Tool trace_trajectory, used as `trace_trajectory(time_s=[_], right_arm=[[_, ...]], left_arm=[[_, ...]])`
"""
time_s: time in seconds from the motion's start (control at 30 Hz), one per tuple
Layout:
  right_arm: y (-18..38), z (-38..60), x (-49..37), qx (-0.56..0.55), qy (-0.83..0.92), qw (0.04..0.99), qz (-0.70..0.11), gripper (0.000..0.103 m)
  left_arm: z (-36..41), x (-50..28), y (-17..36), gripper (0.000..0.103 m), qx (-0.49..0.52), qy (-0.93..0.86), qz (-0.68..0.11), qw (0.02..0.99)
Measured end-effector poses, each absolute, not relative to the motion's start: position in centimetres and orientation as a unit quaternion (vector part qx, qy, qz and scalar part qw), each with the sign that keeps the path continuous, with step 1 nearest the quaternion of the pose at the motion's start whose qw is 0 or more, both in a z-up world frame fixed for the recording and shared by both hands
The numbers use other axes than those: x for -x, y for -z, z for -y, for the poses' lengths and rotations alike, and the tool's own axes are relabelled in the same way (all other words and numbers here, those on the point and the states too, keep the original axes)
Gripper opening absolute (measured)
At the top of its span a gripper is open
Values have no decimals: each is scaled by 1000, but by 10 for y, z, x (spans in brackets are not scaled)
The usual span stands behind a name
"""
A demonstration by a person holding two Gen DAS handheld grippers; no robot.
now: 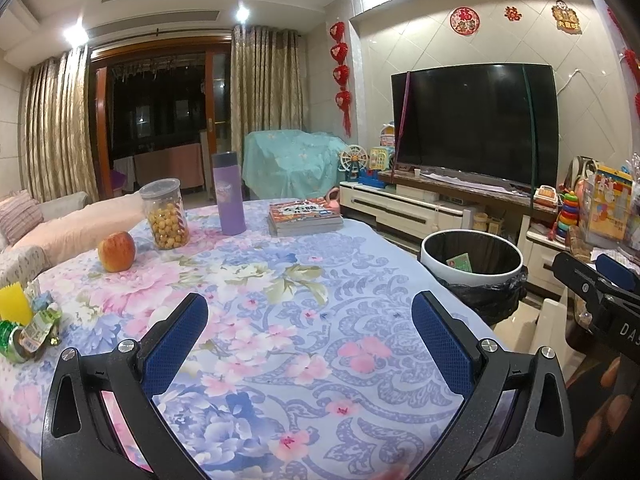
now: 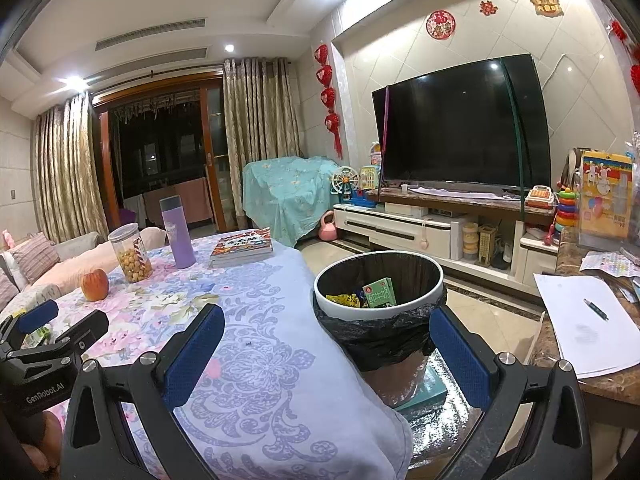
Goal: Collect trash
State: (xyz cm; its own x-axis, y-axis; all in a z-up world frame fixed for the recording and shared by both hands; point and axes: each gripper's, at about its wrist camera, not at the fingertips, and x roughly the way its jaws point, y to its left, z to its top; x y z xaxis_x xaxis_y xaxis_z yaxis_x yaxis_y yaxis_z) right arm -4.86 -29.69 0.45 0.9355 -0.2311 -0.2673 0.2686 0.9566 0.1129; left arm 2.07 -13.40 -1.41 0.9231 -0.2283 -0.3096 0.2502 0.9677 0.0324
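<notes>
Black-lined bin (image 2: 379, 276) half hides green carton (image 2: 380, 292).

Bright ceiling spotlights (image 1: 242, 13), sharp focus, fisheye-bent edges

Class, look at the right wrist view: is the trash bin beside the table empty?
No, the trash bin already holds a green carton and yellow wrappers inside its black liner.
</notes>
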Motion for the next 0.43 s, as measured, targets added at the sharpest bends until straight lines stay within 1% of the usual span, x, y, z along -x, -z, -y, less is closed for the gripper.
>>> trace_trajectory(time_s=[0.43], right_arm=[[-3,300,40,-82,123,980,-137,103]], left_arm=[[132,-31,21,103,-36,130,-166,977]])
